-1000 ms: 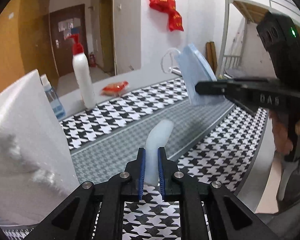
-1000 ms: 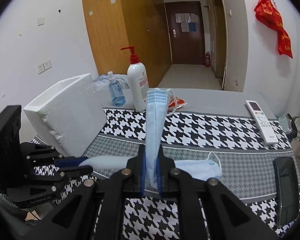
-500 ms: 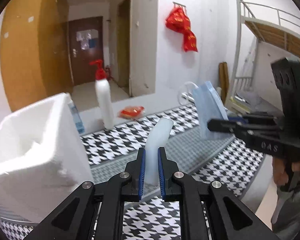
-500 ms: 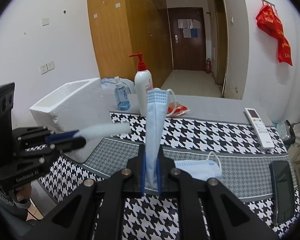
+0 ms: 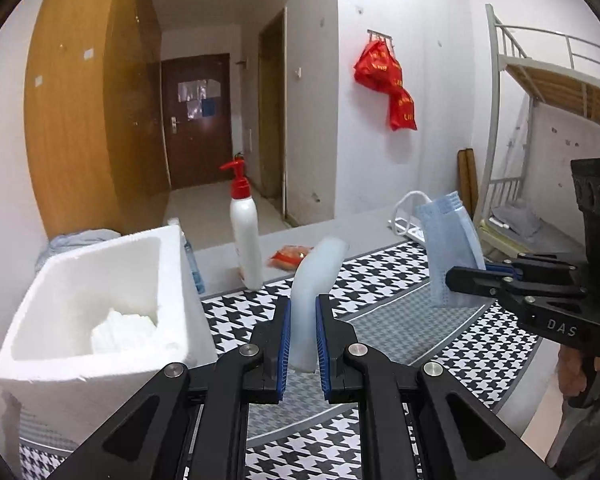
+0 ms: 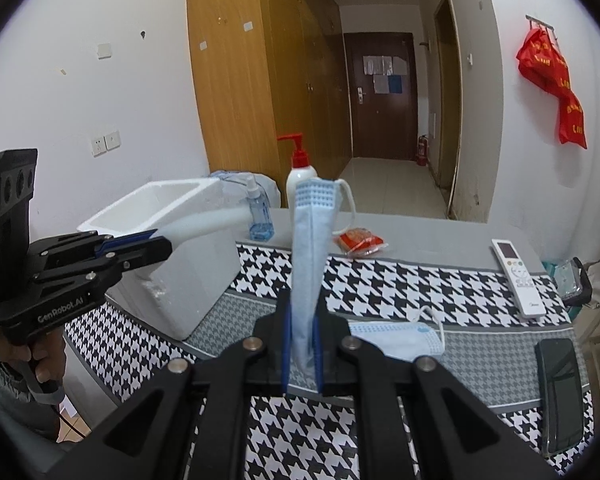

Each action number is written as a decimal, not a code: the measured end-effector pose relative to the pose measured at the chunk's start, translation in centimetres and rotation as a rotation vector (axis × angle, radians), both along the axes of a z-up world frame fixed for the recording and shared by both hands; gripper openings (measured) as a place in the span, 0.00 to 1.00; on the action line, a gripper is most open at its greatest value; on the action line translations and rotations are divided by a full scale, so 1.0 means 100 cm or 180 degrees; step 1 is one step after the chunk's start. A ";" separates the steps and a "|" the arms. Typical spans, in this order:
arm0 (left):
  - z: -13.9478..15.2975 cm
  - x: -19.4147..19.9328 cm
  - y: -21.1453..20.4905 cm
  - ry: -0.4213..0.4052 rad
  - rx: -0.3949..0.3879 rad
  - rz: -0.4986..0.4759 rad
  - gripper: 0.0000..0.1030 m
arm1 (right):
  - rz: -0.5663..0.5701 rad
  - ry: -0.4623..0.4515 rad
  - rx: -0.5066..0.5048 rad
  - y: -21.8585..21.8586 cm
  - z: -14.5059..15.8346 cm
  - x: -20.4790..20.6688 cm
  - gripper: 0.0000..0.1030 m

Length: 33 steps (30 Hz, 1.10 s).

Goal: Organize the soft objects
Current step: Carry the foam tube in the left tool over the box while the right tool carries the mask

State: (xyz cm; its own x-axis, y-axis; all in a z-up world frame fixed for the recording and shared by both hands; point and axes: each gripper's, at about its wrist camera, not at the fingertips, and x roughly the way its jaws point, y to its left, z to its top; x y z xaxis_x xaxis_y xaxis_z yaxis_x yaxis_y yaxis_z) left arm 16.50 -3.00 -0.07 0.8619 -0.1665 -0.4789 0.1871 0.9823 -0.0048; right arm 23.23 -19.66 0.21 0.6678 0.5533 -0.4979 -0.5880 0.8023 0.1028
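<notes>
I am gripping a pale soft strip [image 5: 314,280] in my left gripper [image 5: 303,344], above the cloth [image 5: 400,280] beside the foam box [image 5: 100,300]; my right gripper [image 6: 302,344] is pinching a folded mask [image 6: 310,248] upright.

Counted: two blue face masks [image 6: 308,264] [image 6: 396,338], one foam box [image 5: 100,300], two bottles [image 6: 300,176] [image 6: 260,216], one remote [image 6: 518,280], one phone [image 6: 560,392].

Left wrist view: close behind its tongs, facing the foam box [image 5: 100,300] ahead-left.
Right wrist view: likewise, box [image 6: 168,240] ahead-left.
Shared: box, pump bottle [image 5: 246,236].
</notes>
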 end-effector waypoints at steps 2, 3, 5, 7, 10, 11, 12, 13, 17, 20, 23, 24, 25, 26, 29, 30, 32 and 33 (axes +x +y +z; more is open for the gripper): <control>0.002 0.000 0.001 -0.0024 -0.0001 0.0001 0.13 | 0.0009 -0.0033 0.0019 0.002 0.004 -0.001 0.12; 0.003 0.000 0.001 -0.0040 0.0010 -0.0003 0.13 | 0.0013 -0.0043 0.0024 0.002 0.005 0.000 0.12; 0.007 -0.001 0.002 -0.0074 0.0008 0.0004 0.13 | 0.0027 -0.0067 0.0026 0.004 0.007 -0.001 0.12; 0.010 -0.002 0.003 -0.0102 0.0008 0.0015 0.13 | 0.0049 -0.0090 0.0029 0.007 0.009 -0.004 0.12; 0.016 -0.004 0.005 -0.0161 0.0008 0.0036 0.13 | 0.0074 -0.0128 0.0057 0.010 0.014 -0.006 0.12; 0.019 -0.005 0.006 -0.0185 0.0018 0.0043 0.13 | 0.0080 -0.0140 0.0065 0.010 0.015 -0.006 0.12; 0.020 -0.006 0.007 -0.0209 0.0026 0.0060 0.13 | 0.0082 -0.0153 0.0069 0.010 0.016 -0.006 0.12; 0.022 -0.007 0.008 -0.0225 0.0023 0.0076 0.13 | 0.0086 -0.0167 0.0076 0.011 0.018 -0.007 0.12; 0.029 -0.009 0.015 -0.0279 0.0019 0.0127 0.13 | 0.0117 -0.0225 0.0093 0.016 0.024 -0.009 0.12; 0.034 -0.010 0.018 -0.0310 0.0027 0.0122 0.13 | 0.0160 -0.0261 0.0115 0.021 0.030 -0.010 0.12; 0.039 -0.011 0.021 -0.0336 0.0033 0.0134 0.13 | 0.0184 -0.0287 0.0134 0.026 0.034 -0.010 0.12; 0.039 -0.012 0.022 -0.0349 0.0038 0.0141 0.13 | 0.0194 -0.0296 0.0140 0.028 0.036 -0.010 0.12; 0.041 -0.013 0.023 -0.0365 0.0045 0.0150 0.13 | 0.0209 -0.0308 0.0144 0.031 0.037 -0.010 0.12; 0.043 -0.015 0.025 -0.0392 0.0066 0.0171 0.13 | 0.0220 -0.0317 0.0149 0.032 0.038 -0.010 0.12; 0.048 -0.019 0.030 -0.0434 0.0088 0.0251 0.13 | 0.0272 -0.0346 0.0184 0.037 0.041 -0.010 0.12; 0.050 -0.020 0.033 -0.0445 0.0091 0.0273 0.13 | 0.0297 -0.0359 0.0193 0.039 0.043 -0.010 0.12; 0.052 -0.022 0.038 -0.0476 0.0119 0.0356 0.13 | 0.0340 -0.0387 0.0201 0.043 0.046 -0.011 0.12; 0.053 -0.021 0.041 -0.0479 0.0122 0.0384 0.13 | 0.0357 -0.0406 0.0203 0.045 0.047 -0.011 0.12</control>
State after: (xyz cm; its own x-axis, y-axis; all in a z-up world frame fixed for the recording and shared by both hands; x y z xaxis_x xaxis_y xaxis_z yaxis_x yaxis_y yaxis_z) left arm 14.36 1.10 5.23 0.9369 -0.0417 -0.3470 0.0637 0.9966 0.0521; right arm 22.10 -15.17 4.93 0.6556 0.6556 -0.3747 -0.6850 0.7252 0.0702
